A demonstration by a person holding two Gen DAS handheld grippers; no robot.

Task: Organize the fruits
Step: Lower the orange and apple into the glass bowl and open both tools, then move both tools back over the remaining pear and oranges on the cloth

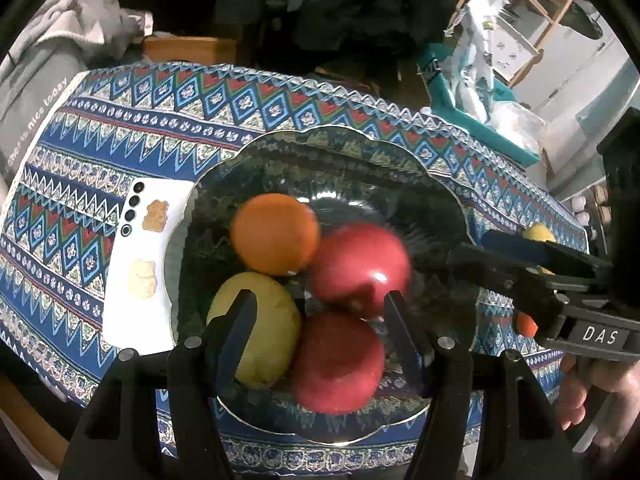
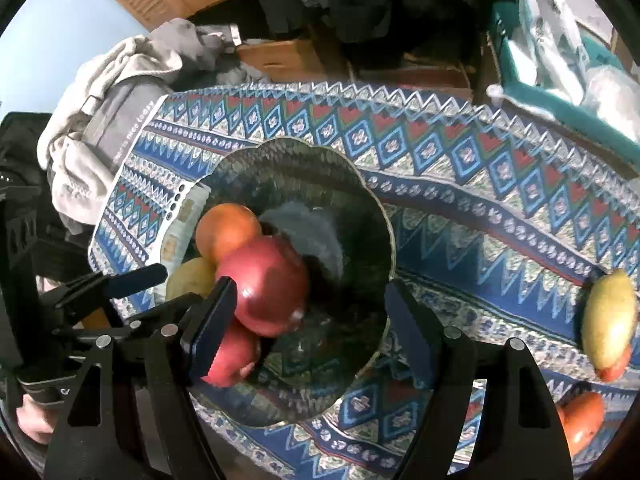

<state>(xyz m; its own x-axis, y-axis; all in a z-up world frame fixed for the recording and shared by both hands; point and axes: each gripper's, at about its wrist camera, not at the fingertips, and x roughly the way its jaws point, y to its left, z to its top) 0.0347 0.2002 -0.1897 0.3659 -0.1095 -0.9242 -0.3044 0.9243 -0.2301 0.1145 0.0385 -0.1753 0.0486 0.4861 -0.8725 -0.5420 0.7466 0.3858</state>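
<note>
Dark glass bowl point(image 1: 400, 160) with scalloped rim sits on the surface under a blue patterned cloth point(image 1: 120, 128); four fruits already in it: orange point(image 1: 275, 233), two red apples point(image 1: 360, 266) point(image 1: 336, 362), and a yellow-green fruit point(image 1: 264, 328), all packed touching at the near-left side of the bowl. Left gripper point(image 1: 316, 332) hovers over the bowl, fingers spread wide, nothing between them; they frame the yellow-green fruit and the nearer apple, but no contact visible. Right gripper point(image 2: 308, 320) also spread and empty, over the bowl's bare half with one finger just beside the upper apple point(image 2: 266, 286). Left on the cloth, well apart from the bowl at the right edge: a yellow-green mango-like fruit point(image 2: 610, 316), a small red piece point(image 2: 616, 368) touching its lower end, and an orange-red fruit point(image 2: 584, 420) near it, tomato or similar; edge distortion makes it hard to tell. Likely handling: apples and orange are firm, round, smooth-skinned, so they roll and can squirt out of a pinch; take them across the widest middle. The mango shape should be gripped across its short axis near the middle, moderate weight. The red-orange one may be soft, so squeeze lightly. Glass bowl is fragile and slick; lower fruit in, don't drop. White phone point(image 1: 136, 272) lies just left of the bowl, touching or slightly under its rim.
</note>
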